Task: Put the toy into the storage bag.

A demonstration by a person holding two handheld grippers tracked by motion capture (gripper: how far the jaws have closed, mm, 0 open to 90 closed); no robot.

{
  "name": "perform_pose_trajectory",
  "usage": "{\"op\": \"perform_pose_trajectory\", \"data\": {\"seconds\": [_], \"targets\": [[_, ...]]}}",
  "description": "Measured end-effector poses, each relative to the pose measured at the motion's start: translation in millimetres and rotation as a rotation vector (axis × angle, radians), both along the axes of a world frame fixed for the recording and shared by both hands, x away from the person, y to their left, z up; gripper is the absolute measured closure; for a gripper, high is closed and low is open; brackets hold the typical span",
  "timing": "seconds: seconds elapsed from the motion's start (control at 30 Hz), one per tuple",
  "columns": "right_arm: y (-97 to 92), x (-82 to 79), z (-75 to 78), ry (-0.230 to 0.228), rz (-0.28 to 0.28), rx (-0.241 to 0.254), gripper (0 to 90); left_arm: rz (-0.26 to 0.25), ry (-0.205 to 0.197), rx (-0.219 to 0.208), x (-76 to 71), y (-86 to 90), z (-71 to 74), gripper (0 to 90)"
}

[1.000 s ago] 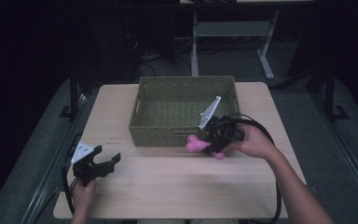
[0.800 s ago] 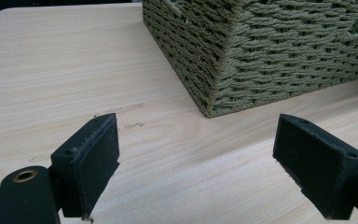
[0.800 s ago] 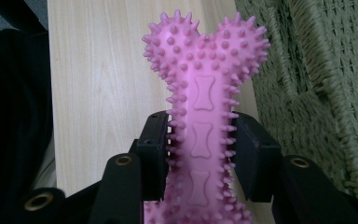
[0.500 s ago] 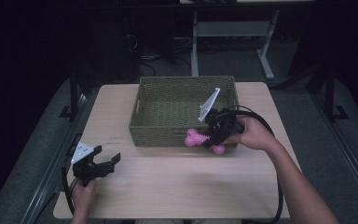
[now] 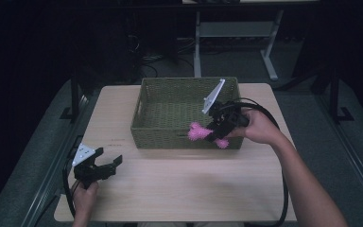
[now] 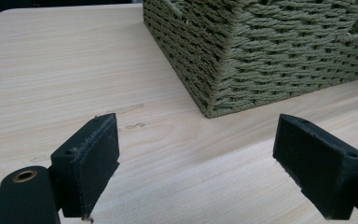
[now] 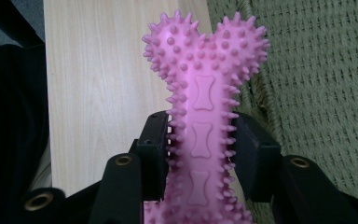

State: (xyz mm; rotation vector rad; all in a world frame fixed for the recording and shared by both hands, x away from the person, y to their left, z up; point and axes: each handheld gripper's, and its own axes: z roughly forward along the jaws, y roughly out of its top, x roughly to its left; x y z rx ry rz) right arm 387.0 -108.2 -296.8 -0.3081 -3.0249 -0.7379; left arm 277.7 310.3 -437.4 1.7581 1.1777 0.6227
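A pink spiky bone-shaped toy (image 5: 199, 133) (image 7: 204, 88) is clamped by its shaft in my right gripper (image 5: 216, 132) (image 7: 200, 154), which is shut on it. In the high view the toy hangs over the front wall of the green woven basket (image 5: 160, 137), toward its right end. In the right gripper view one knobbed end of the toy points up, with the basket's weave (image 7: 317, 84) to its right. My left gripper (image 5: 105, 165) (image 6: 196, 163) rests low near the table's front left corner, jaws wide apart and nothing between them, facing a basket corner (image 6: 214, 93).
The light wooden table (image 5: 184, 189) carries the basket at its back middle. A black cable loops from the right gripper along the table's right side (image 5: 283, 189). Dark floor and a white desk frame (image 5: 269, 61) lie beyond the table.
My right gripper has lifted the pink toy and carried it up and slightly back, from beside the basket's front wall to over its rim. The left gripper has stayed put.
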Motion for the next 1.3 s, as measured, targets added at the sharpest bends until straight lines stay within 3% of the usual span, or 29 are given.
{"op": "perform_pose_trajectory", "data": {"seconds": [1.3], "targets": [[5.4, 66.2, 5.7, 0.017, -0.068, -0.027, 57.9, 0.007, -0.005, -0.012, 0.2, 1.1, 0.7, 13.9]]}}
